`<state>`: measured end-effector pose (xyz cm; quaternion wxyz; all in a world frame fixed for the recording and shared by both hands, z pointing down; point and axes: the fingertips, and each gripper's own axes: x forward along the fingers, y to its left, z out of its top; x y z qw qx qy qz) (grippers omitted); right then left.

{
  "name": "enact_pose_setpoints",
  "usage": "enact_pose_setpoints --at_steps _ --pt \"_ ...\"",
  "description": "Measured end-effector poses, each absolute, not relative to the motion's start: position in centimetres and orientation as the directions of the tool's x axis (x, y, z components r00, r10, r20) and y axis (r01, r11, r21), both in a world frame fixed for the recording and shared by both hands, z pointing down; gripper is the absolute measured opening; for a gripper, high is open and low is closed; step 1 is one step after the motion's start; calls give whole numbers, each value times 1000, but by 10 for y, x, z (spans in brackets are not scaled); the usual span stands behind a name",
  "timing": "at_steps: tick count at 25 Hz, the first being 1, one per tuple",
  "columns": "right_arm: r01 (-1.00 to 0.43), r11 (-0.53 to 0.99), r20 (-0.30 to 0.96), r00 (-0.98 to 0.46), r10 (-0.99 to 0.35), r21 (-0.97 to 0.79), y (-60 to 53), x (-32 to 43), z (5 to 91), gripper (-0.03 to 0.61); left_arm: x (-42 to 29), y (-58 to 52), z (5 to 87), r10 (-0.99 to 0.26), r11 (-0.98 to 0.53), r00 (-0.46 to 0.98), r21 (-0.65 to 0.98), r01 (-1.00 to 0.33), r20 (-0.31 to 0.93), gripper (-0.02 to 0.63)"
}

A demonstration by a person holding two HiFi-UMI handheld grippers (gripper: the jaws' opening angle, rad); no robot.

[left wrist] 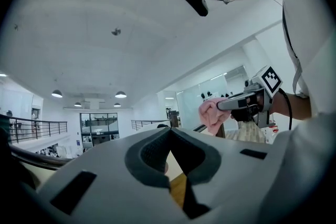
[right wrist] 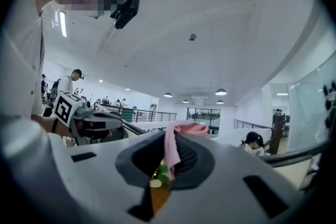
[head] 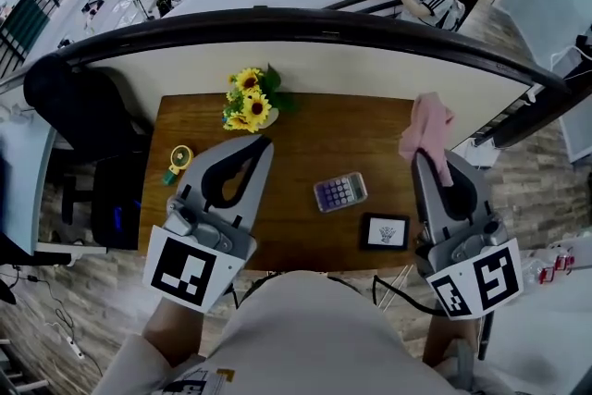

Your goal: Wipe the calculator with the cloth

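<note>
One cloth [head: 426,127] in right hand-held gripper [head: 432,162]

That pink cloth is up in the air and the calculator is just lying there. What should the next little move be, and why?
Probably bring the right gripper down and to the person's left, onto the calculator. It is shut on the pink cloth, which hangs clear of the table near its right end and touches nothing yet. The left gripper is shut and empty, so it offers no help.
</note>
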<state>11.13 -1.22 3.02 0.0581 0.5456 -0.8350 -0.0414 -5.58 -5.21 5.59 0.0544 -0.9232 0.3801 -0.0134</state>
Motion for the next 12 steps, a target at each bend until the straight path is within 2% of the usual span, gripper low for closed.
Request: enact_pose_setpoints --at_steps 12 --pt "-904 419 149 -404 -903 90 8 115 75 23 -58 -45 99 -698 -716 712 -84 -693 75 2"
